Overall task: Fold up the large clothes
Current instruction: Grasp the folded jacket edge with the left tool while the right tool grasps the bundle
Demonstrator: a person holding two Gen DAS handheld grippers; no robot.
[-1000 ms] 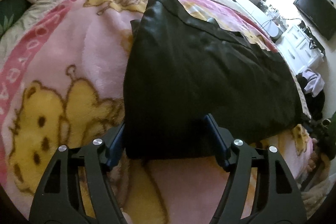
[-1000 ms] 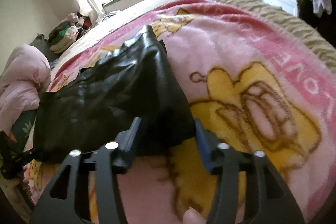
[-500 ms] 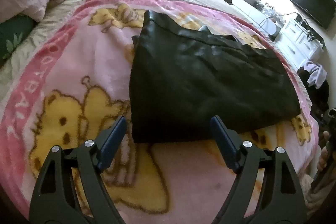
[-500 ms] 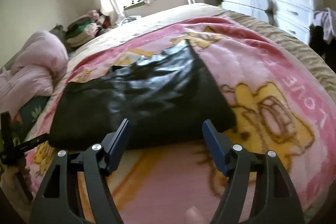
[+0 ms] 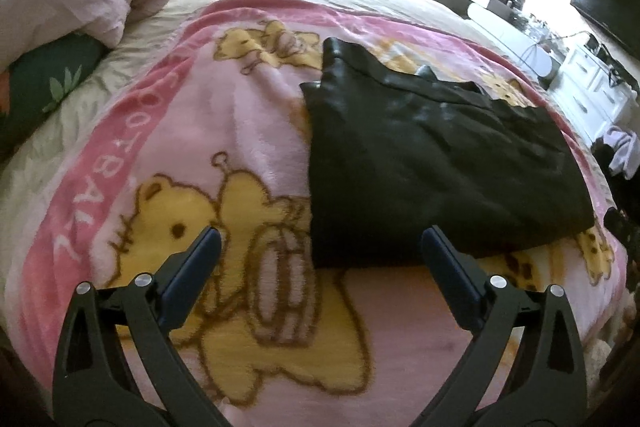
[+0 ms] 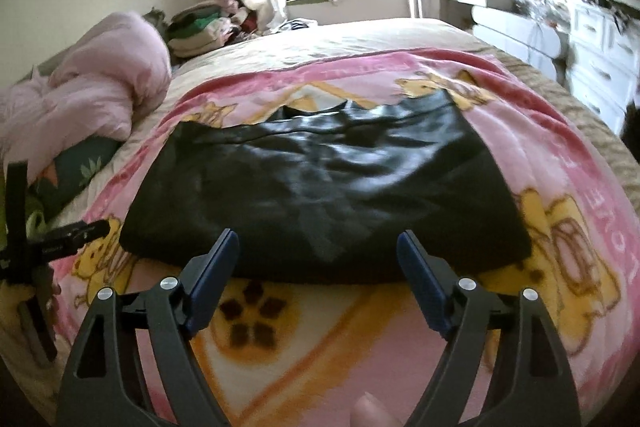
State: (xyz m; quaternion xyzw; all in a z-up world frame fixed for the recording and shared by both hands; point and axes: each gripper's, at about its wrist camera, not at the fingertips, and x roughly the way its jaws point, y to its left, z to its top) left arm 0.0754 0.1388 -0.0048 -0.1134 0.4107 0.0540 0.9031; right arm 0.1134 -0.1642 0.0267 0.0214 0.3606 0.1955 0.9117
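Left wrist view | left gripper [image 5: 320, 251] jaws opening, nothing pinched | right gripper [image 6: 318, 251] spread, empty | folded black garment [image 5: 432, 163] mid-frame on pink bear blanket [image 5: 240, 131]

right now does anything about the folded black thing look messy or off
Mostly tidy: the black garment lies folded flat on the pink blanket. Its far edge is uneven, with a few corners poking out past the fold. Both tongs are clear of it.
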